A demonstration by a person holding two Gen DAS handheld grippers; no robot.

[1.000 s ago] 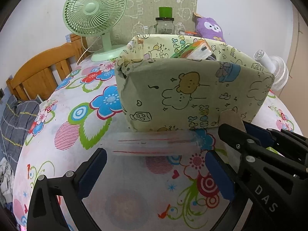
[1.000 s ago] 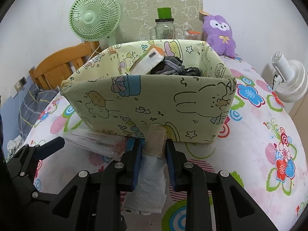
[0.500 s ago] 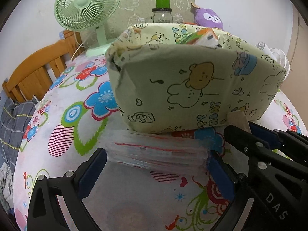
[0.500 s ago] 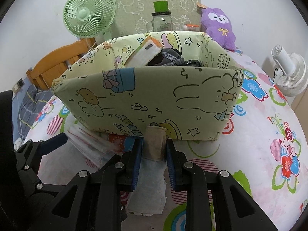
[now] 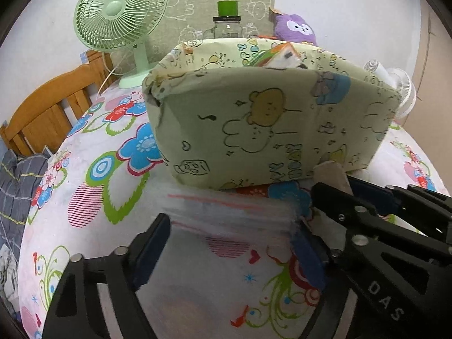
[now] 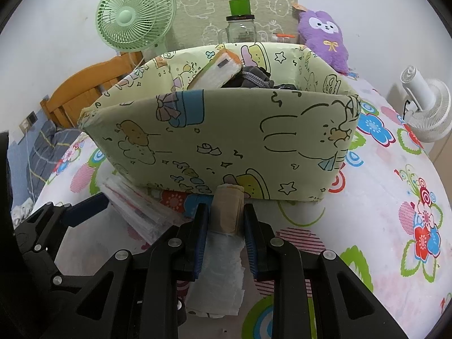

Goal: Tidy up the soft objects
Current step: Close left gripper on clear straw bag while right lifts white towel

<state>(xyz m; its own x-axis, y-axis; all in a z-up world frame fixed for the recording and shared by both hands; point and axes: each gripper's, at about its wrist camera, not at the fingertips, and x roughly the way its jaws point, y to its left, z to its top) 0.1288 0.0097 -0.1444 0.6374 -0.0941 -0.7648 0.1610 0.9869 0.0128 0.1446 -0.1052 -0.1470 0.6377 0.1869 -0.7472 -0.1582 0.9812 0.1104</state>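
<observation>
A clear plastic pack (image 5: 231, 214) with red lines lies on the flowered sheet, against the foot of the pale green cartoon-print fabric box (image 5: 268, 124). My left gripper (image 5: 230, 226) straddles the pack; its jaws are closing, and both pads meet the pack's ends, the right end crumpled. My right gripper (image 6: 226, 220) is shut on a tan-topped roll (image 6: 226, 214) wrapped in white plastic, held in front of the box (image 6: 226, 141). The pack (image 6: 138, 212) shows to its left. The box holds a white tissue pack (image 6: 217, 70) and dark cloth (image 6: 254, 80).
Behind the box stand a green desk fan (image 5: 118, 14), a glass jar with a green lid (image 5: 227, 22) and a purple plush toy (image 6: 325, 36). A white fan (image 6: 426, 107) sits at the right edge. A wooden headboard (image 5: 50, 113) borders the left.
The left gripper has come closer to the box and the clear pack, and its jaws have narrowed onto the pack's ends. The right gripper keeps hold of the roll, unmoved.
</observation>
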